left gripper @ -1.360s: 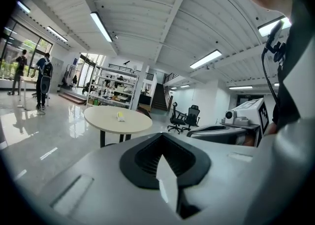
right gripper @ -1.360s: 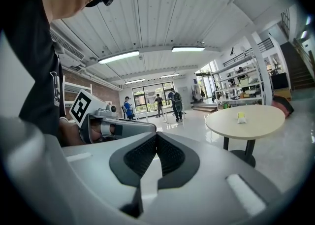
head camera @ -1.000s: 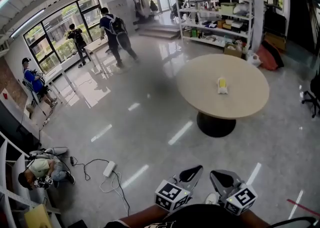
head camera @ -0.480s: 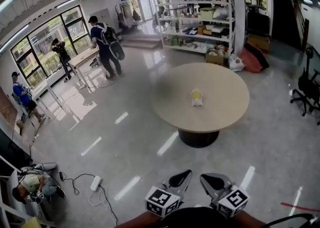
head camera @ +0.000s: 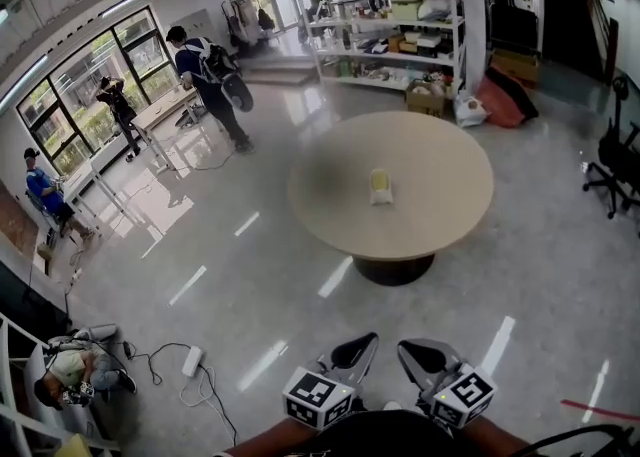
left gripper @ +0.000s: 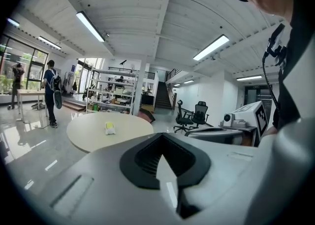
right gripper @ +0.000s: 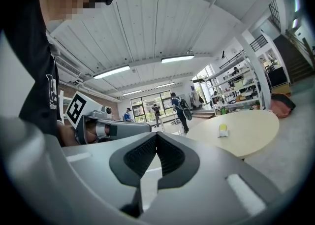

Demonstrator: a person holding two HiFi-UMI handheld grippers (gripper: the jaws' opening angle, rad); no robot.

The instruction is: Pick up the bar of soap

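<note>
While both tools hang low in front of the person, how do their jaws stand? — Student

Left gripper point(left gripper: 165, 157): jaws pressed together at the tips, nothing between them. Right gripper point(right gripper: 156, 157): likewise closed tip to tip, and empty. Both point out across the floor point(head camera: 250, 275) toward the round table point(head camera: 440, 170). — Tutor

And the bar of soap? — Student

Bar of soap point(head camera: 380, 186): a small pale block with a yellow top. It lies alone near the middle of the table, well apart from both grippers, with bare floor between. The step in hand, as I judge it, is the approach; no reach is begun. — Tutor

What does the next move call for? — Student

First, closing the gap to the table's near edge. Then one gripper must spread its jaws wider than the bar, come over it, straddle its narrower faces and pinch. The bar looks small and is probably slick, so a centred, square grip low on its sides seems wise. Which gripper suits better cannot be told from here. — Tutor
</note>
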